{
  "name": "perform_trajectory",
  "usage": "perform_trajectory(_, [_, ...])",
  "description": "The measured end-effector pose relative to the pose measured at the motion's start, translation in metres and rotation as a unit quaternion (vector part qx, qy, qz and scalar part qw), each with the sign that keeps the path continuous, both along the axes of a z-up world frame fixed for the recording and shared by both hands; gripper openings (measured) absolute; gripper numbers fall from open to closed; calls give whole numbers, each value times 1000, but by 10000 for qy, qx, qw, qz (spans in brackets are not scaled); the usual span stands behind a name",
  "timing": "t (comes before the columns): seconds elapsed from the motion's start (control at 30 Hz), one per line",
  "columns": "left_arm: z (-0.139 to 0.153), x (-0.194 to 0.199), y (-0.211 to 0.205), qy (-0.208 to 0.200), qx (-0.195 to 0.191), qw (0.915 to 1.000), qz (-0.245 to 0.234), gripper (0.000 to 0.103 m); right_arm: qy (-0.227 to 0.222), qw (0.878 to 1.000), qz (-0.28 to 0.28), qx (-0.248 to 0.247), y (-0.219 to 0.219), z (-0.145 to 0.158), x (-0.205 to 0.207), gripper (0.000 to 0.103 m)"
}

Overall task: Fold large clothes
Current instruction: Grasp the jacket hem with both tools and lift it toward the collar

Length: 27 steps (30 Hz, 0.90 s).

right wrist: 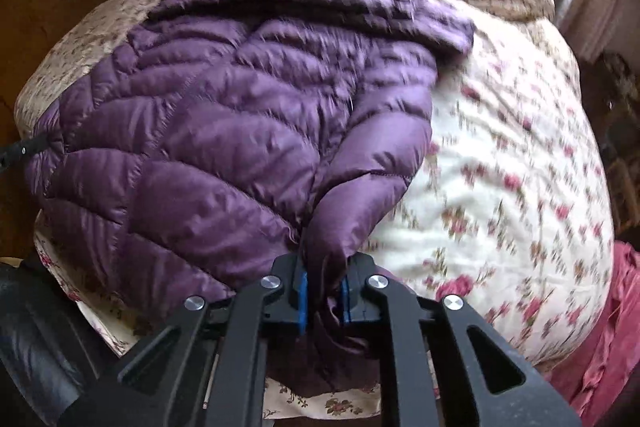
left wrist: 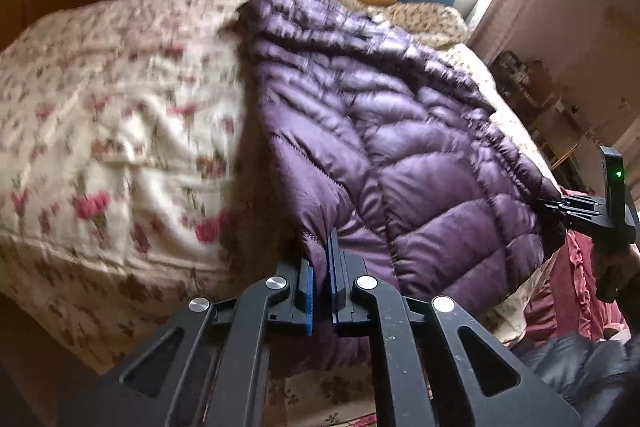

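Daylight from a window falls across a bed (left wrist: pixel 100 115) spread with a rose-printed quilt, a colour-blocked headboard behind it. Over the near part of the bed lies the purple quilted down jacket (left wrist: pixel 400 131), its far end towards the pillows and its near edge at the bed's front. Both tools grip that near edge at opposite ends: the left gripper (left wrist: pixel 321 267) is clenched on a pinch of purple fabric, and the right gripper (right wrist: pixel 325 287) is clamped on a thicker bunched fold. This looks like the start of a fold, both corners just secured. Next, I judge, the two hands must lift together and carry the edge towards the far end, keeping the slippery shell taut and level. No containers are visible in either view.
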<state>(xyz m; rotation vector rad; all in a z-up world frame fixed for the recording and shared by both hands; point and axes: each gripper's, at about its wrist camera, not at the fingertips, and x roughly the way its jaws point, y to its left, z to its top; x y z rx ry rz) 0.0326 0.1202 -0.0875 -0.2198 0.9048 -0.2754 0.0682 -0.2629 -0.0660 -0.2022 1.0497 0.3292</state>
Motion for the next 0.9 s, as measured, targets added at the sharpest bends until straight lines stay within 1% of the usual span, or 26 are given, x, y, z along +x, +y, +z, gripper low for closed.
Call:
perform_trajectory(0.13, [24,8,-2,-284,-20,9996,-65,4,-346,9993,98,66,7,23,7,10])
perform_trajectory(0.3, [43,34,-1,-506,-224,9984,-85,4,-732,9971,143,127,15,47,28,10])
perform_trajectory(0.4, [54,61,-1,-666,-338,9972,-42,4,-893,9959,87,153,19,58,47,9])
perform_trajectory(0.5, [61,90,-1,-776,-396,9962,4,4,-1087,9940,34,133,24,70,75,9])
perform_trajectory(0.6, [64,130,-1,-802,-398,9960,72,4,-1169,9931,-51,114,25,75,107,9])
perform_trajectory(0.67, [66,153,-1,-796,-384,9960,98,4,-1131,9934,-139,154,24,76,130,9])
perform_trajectory(0.77, [66,191,2,-758,-407,9961,177,4,-1075,9934,-340,207,21,73,167,9])
perform_trajectory(0.9, [61,233,3,-648,-290,9971,269,4,-935,9939,-548,183,21,62,213,9])
